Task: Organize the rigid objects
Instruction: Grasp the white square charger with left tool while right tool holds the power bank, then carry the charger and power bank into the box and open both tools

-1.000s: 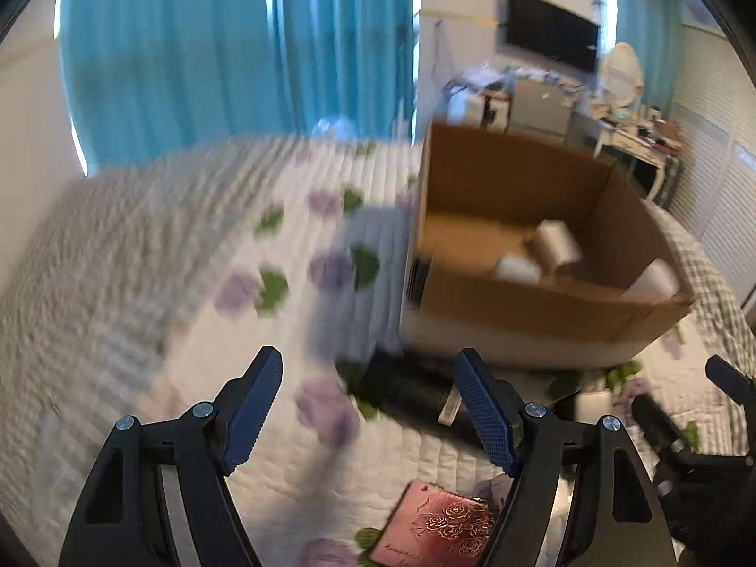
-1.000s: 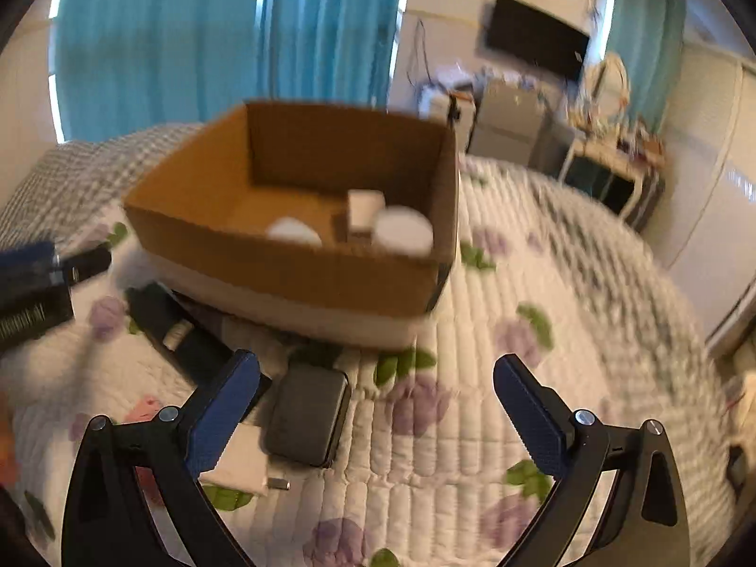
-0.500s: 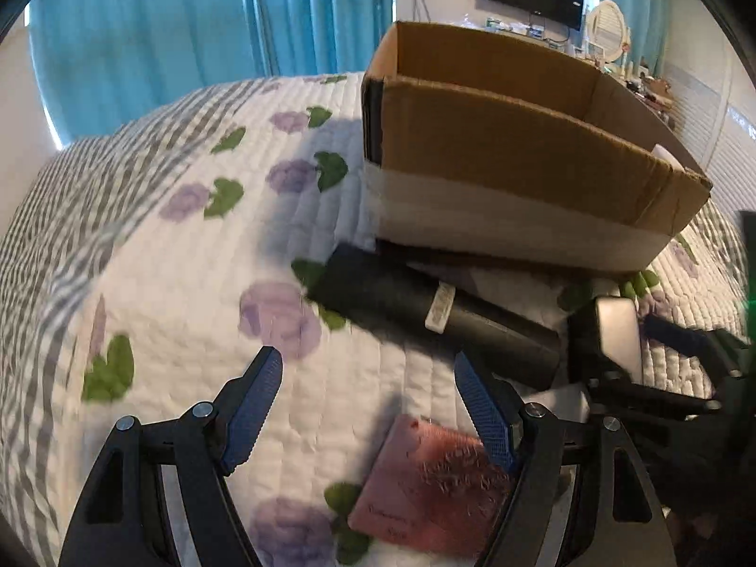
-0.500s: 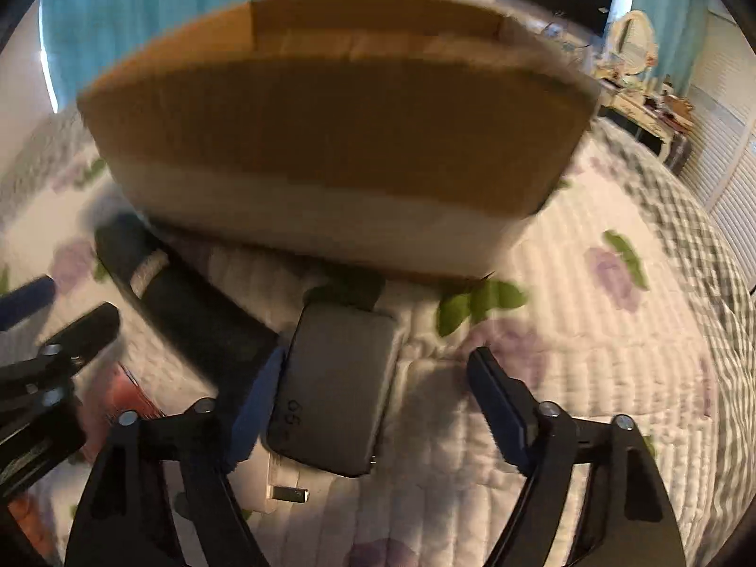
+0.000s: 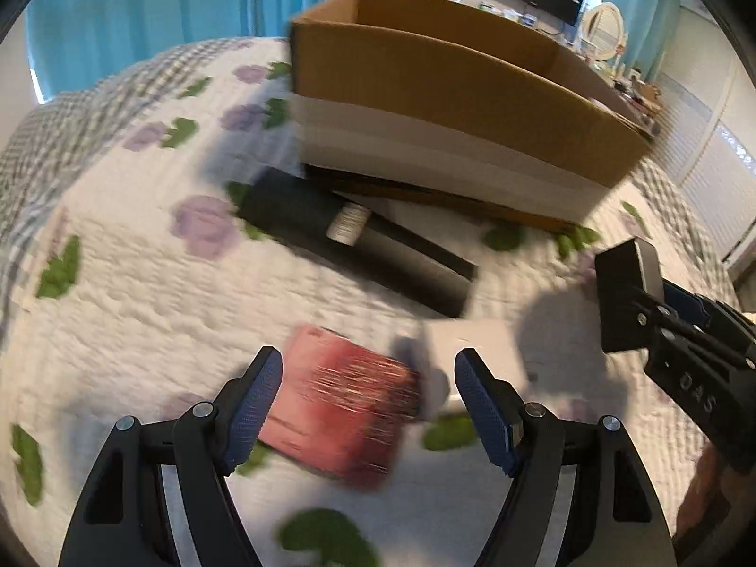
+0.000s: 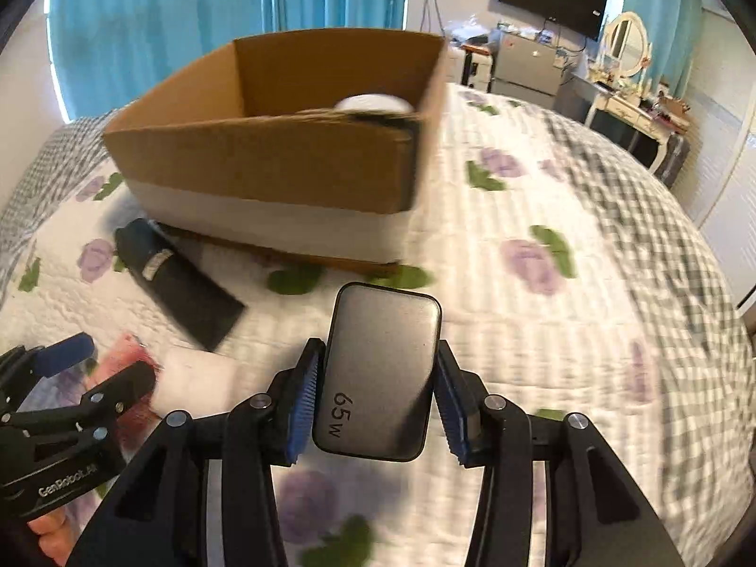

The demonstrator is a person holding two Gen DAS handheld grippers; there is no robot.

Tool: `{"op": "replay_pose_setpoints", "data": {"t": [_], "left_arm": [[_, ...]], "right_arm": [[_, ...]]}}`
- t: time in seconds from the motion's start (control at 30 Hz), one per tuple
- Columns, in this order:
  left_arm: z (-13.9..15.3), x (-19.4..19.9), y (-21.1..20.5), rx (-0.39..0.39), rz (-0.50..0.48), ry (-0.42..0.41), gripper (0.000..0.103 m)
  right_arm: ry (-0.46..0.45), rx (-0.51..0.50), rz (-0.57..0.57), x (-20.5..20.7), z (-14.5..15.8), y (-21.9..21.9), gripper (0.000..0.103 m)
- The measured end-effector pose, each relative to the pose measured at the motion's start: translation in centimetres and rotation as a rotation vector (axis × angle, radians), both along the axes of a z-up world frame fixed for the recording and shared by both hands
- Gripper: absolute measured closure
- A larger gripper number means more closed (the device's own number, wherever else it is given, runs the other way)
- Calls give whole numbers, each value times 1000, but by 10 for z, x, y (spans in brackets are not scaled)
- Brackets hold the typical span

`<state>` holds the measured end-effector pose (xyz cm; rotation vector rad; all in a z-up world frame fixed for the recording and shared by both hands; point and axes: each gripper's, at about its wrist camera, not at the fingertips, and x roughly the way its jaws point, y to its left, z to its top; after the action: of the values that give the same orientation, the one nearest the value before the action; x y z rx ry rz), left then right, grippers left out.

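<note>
My right gripper [image 6: 375,401] is shut on a grey power bank [image 6: 380,378] marked 65W and holds it above the quilt, in front of the cardboard box [image 6: 264,160]. The held power bank also shows in the left wrist view [image 5: 623,297]. My left gripper [image 5: 368,406] is open, its fingers on either side of a pink patterned card case [image 5: 345,411] on the quilt. A long black box [image 5: 359,245] lies in front of the cardboard box [image 5: 449,108]. A white flat object [image 5: 472,354] lies by the pink case.
The bed has a white quilt [image 6: 543,321] with purple flowers and a grey checked border. A white round object [image 6: 373,103] sits inside the cardboard box. Blue curtains, a TV and a dresser stand behind the bed.
My right gripper has closed on the power bank and lifted it off the quilt. My left gripper has moved forward and down over the pink case.
</note>
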<state>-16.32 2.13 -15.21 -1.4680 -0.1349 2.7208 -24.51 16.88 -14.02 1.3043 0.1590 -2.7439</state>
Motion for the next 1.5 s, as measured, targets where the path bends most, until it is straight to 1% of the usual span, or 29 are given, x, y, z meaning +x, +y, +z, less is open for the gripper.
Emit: {"op": "replay_pose_setpoints", "data": {"t": [0.07,0.13,0.2,0.3,0.4,0.43,0.5,0.53,0.57,0.63,0.7,0.8,1.0,1.13,1.17,1.27,1.5], "left_arm": [[-2,3,17,-4,-35,-7,25],[-6,5,28,-20,-48,-8,25],[-9,6,34,-11,-50,-5,25],[-13,-5,35,23,-25,-16,25],[-15,-17,38,21,9,-2,25],[-17,-23,37,13,10,1,27],[-20,-25,44,-33,6,-2,28],[-21,-25,49,-55,-8,0,29],[-22,-24,52,-59,-28,-2,49],[-23,-22,56,-80,-42,-12,51],[-22,-21,55,-77,-47,-13,51],[-14,-15,49,-37,-48,-14,51],[8,1,42,0,-33,17,51],[24,5,38,-5,-26,54,51],[26,2,45,-4,-25,57,51],[37,-2,36,13,-9,74,51],[60,4,27,10,30,121,51]], "right_arm": [[-7,-25,-28,-3,-2,16,58],[-23,-63,-52,-2,-5,23,58],[-31,-82,-49,0,-11,30,58],[-26,-75,-27,10,-10,34,59],[-28,-73,-9,5,-10,35,59],[-29,-73,-7,5,-10,34,59],[-32,-74,-4,5,-11,33,59],[-33,-74,-4,5,-11,32,60],[-34,-73,-3,4,-12,31,60],[-34,-73,-3,5,-12,30,60],[-34,-74,-1,5,-12,30,60],[-29,-69,4,8,-10,28,61],[-8,-50,14,13,-3,23,61],[-1,-51,20,13,3,19,61],[2,-53,22,14,4,19,61],[14,-61,33,16,9,16,61],[42,-56,52,17,30,11,61]]}}
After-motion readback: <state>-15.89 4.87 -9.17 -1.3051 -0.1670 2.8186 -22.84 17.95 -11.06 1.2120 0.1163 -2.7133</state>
